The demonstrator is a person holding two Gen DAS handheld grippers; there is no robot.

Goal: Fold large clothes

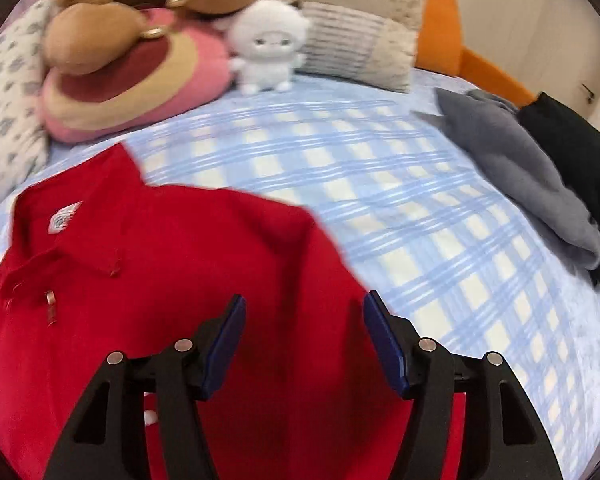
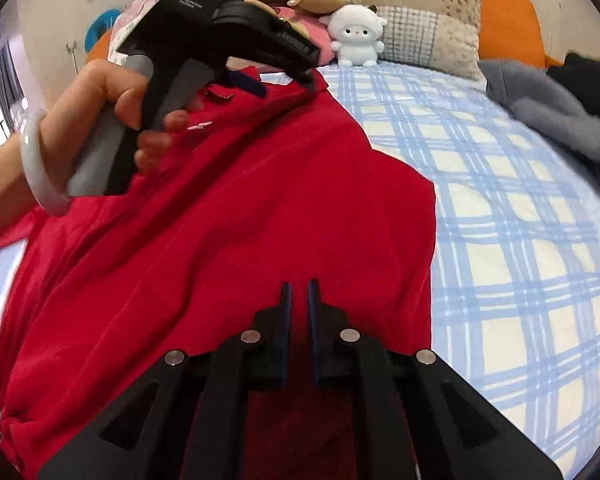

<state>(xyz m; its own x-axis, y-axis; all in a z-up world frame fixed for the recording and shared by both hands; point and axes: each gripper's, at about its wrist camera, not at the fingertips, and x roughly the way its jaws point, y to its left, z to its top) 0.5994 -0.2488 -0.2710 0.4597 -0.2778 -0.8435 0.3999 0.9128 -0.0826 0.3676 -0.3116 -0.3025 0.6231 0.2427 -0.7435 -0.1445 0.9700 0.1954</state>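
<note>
Both wrist views close above shirt (image 1: 204, 280)

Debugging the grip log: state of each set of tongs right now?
Left tongs: open, holding nothing, above the red shirt.
Right tongs: nearly closed, narrow gap; whether they pinch the shirt cannot be told.

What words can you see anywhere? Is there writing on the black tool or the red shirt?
"Data Acquisition System": white print on the black body of the left gripper, seen from the right wrist camera.
More small print further along that tool: too small to read.
White neck tag inside the red shirt: has marks, too blurred to read.
Small white mark on the shirt's chest: not readable.
Nothing else bears writing.
</note>
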